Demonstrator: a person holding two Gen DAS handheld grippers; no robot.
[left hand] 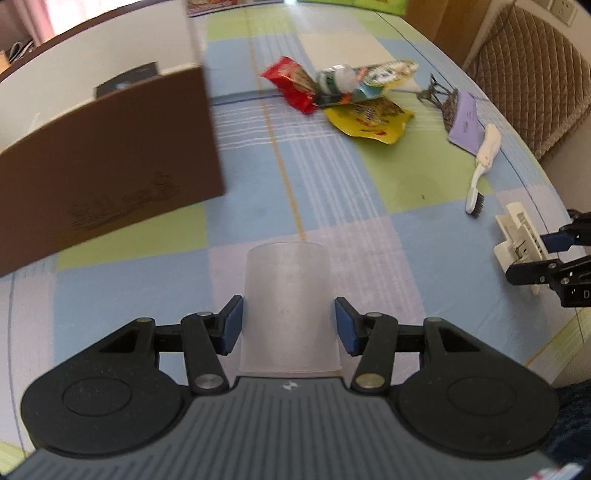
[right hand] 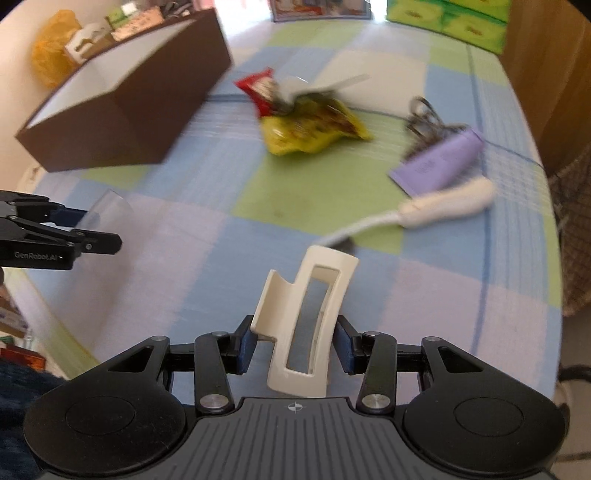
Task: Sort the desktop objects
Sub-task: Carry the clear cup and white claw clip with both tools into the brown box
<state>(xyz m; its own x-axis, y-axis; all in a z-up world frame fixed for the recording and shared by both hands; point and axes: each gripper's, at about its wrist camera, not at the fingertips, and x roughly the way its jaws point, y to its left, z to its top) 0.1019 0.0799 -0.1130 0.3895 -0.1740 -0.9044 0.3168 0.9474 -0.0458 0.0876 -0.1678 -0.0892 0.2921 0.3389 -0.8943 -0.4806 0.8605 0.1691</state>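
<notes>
Nearest the left wrist cam, a translucent plastic cup (left hand: 286,310) is held upside down between the blue pads (left hand: 232,325) of the left gripper (left hand: 288,325), jaws part-closed, pads pressed on both sides of the cup wall; cup is seen lifted over the checked tablecloth (left hand: 258,177). Nearest the right wrist cam, a cream hair claw clip (right hand: 306,321) is clamped in the right gripper (right hand: 295,345), jaws approx. a third open, left pad on the clip's flared tab, right pad against its slotted body; clip stands tilted, top leaning right. A brown cardboard box (left hand: 110,162) w/ white inside is seen at left, open-topped, a dark item lying inside at its far end. Mid-table, a pile of snack packets: red packet (left hand: 291,83), yellow packet (left hand: 369,120) & a white-capped tube (left hand: 340,79) lying across them. Further right, a lilac card (left hand: 466,120) is seen touching a dark metal clip (left hand: 434,94), and just beside it a white-handled brush (left hand: 482,166), bristles toward the near edge. A quilted chair back (left hand: 532,85) is visible beyond the table's right edge. Green boxes (right hand: 454,18) stand at the far end.
</notes>
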